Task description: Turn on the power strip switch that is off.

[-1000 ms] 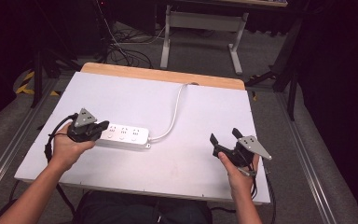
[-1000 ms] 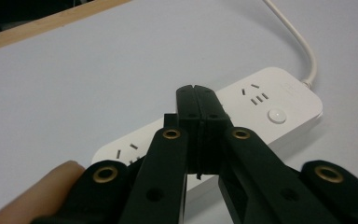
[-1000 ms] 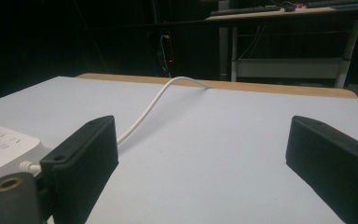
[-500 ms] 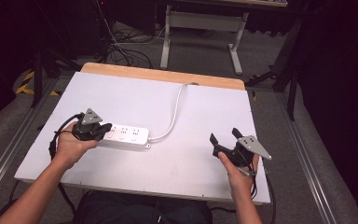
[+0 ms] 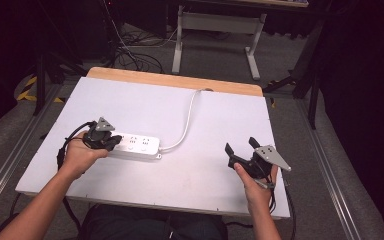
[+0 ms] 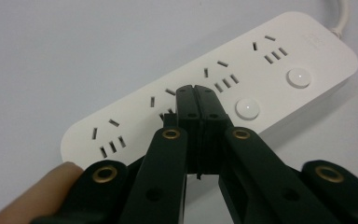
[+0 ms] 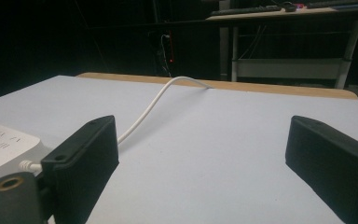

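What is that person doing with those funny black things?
A person sits at a white table with a grabbing tool in each hand. The left tool is shut, with its tips over a white power strip, near one of the round buttons. The right tool waits open, off to the side above bare table. The strip's white cord runs off the far edge.

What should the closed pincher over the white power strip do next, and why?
Probably ease its tip toward the nearer round button. The left gripper is shut, hovering over the power strip, whether touching it is unclear, beside that button. The right gripper waits open, well clear.
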The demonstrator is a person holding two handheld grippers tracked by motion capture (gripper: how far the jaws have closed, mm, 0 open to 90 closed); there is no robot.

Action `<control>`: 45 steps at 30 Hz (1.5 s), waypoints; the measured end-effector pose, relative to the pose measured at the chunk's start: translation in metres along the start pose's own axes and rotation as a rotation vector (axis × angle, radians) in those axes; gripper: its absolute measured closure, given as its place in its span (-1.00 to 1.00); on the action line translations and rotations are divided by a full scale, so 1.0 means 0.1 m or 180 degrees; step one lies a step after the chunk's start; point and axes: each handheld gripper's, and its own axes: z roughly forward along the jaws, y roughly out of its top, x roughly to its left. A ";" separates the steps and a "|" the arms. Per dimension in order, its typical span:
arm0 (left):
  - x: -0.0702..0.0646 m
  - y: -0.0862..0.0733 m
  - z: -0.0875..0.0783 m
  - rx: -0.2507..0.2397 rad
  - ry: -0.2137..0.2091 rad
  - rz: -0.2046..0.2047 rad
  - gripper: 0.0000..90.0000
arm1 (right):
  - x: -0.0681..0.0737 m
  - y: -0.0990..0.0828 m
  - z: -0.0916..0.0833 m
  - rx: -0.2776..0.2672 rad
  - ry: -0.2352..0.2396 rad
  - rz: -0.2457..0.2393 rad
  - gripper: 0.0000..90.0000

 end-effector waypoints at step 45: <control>-0.01 -0.07 0.09 0.0105 0.0037 -0.0010 1.00 | 0.01 0.00 -0.01 -0.0005 -0.0017 0.0005 -0.78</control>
